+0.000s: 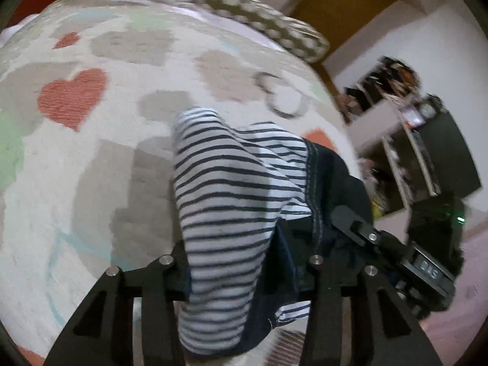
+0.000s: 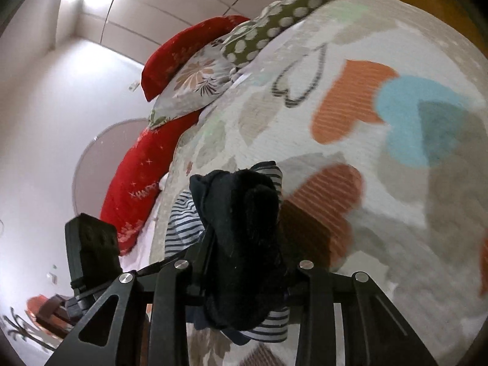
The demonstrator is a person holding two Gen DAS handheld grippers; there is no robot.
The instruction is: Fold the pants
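The pants [image 1: 225, 183] are a bunch of white cloth with dark stripes and a dark navy part with pale stitching. In the left wrist view they fill the gap of my left gripper [image 1: 241, 244], hide its fingertips, and hang below it over the bedspread [image 1: 91, 152]. My left gripper is shut on them. In the right wrist view the dark part of the pants [image 2: 244, 213] is bunched in my right gripper [image 2: 244, 259], which is shut on it, with striped cloth [image 2: 183, 222] showing on the left. The two grippers are close together, and each shows in the other's view.
The bed carries a cream bedspread [image 2: 381, 198] with orange, blue and grey hearts. At its head lie red pillows [image 2: 170, 48], a floral pillow [image 2: 195, 82] and a green dotted one [image 2: 274, 24]. Beyond the bed's right edge stand cluttered shelves [image 1: 411, 152] and a white wall.
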